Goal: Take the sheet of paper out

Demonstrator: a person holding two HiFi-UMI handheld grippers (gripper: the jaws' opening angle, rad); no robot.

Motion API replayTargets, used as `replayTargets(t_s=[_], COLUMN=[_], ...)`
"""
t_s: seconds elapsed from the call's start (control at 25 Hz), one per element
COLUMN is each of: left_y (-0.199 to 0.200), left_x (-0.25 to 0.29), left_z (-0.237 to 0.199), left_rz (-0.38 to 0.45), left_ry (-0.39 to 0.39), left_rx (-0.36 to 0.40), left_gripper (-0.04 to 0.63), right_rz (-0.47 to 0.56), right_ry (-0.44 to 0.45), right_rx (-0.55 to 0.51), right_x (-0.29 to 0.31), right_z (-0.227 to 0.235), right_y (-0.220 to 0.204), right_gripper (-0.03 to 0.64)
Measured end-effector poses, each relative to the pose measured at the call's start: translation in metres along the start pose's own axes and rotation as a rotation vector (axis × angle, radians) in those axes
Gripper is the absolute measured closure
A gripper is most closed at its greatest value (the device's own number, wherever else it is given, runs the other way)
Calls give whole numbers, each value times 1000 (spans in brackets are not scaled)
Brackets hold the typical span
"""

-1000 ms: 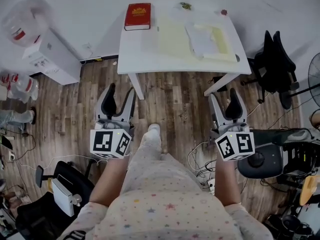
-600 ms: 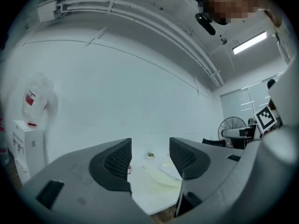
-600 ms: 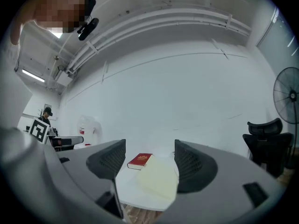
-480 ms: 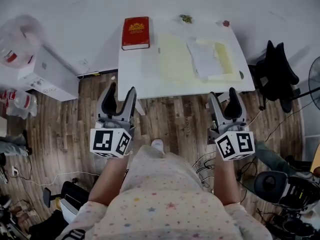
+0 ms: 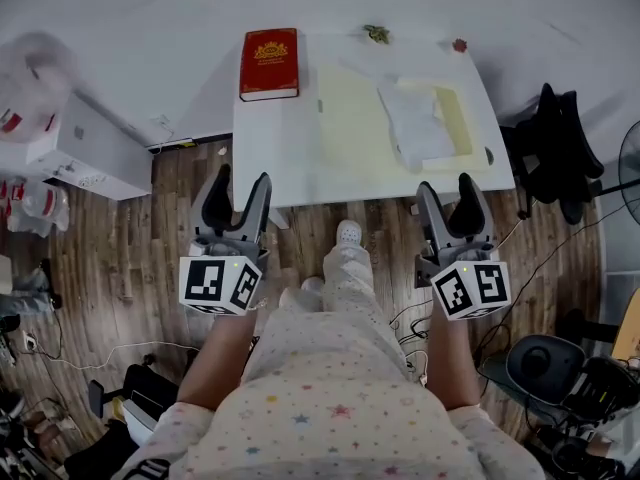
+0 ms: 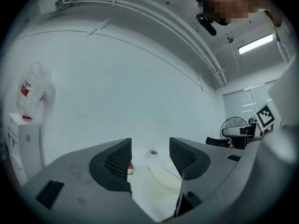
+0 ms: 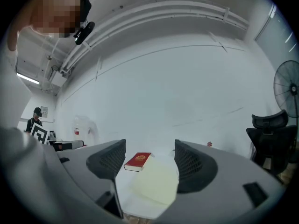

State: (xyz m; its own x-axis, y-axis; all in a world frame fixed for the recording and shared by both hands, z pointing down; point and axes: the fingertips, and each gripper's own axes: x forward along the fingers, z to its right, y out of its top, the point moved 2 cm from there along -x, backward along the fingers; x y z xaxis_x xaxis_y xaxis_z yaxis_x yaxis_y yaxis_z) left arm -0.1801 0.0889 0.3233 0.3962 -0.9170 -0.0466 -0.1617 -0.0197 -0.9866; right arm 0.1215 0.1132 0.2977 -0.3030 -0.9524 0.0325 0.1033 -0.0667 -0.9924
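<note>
Facing the white counter [image 5: 285, 138], you've got a pale yellow folder [image 5: 355, 118] on it, the sheet of paper [image 5: 415, 123] lying on its right half; left gripper [image 5: 241, 180] and right gripper [image 5: 448, 188] hover short of the counter, jaws apart, empty.

Left gripper [image 5: 235, 183] and right gripper [image 5: 447, 186] hovering, jaws apart, before white table [image 5: 280, 158], red book [image 5: 269, 63] and sheet of paper [image 5: 415, 123] lying on it
</note>
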Motion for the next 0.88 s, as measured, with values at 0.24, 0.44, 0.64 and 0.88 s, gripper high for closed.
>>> replayTargets(t_s=[0.24, 0.44, 0.64, 0.88], left_y=[-1, 5, 5, 8], left_x=[30, 68, 111, 167], left_z=[-11, -22, -21, -12], left_rz=[-2, 3, 5, 20], left_ry=[36, 76, 109, 130], left_rx=[4, 11, 13, 18], left_gripper=[362, 362, 362, 362], right_rz=[-18, -6, -10, -12], right_ry=[39, 83, 127, 163], right_rx=[10, 10, 7, 4], right_x=[45, 94, 138, 180], right_z=[14, 34, 61, 104], right_y=[-2, 9, 17, 29], right_gripper=[307, 307, 305, 312])
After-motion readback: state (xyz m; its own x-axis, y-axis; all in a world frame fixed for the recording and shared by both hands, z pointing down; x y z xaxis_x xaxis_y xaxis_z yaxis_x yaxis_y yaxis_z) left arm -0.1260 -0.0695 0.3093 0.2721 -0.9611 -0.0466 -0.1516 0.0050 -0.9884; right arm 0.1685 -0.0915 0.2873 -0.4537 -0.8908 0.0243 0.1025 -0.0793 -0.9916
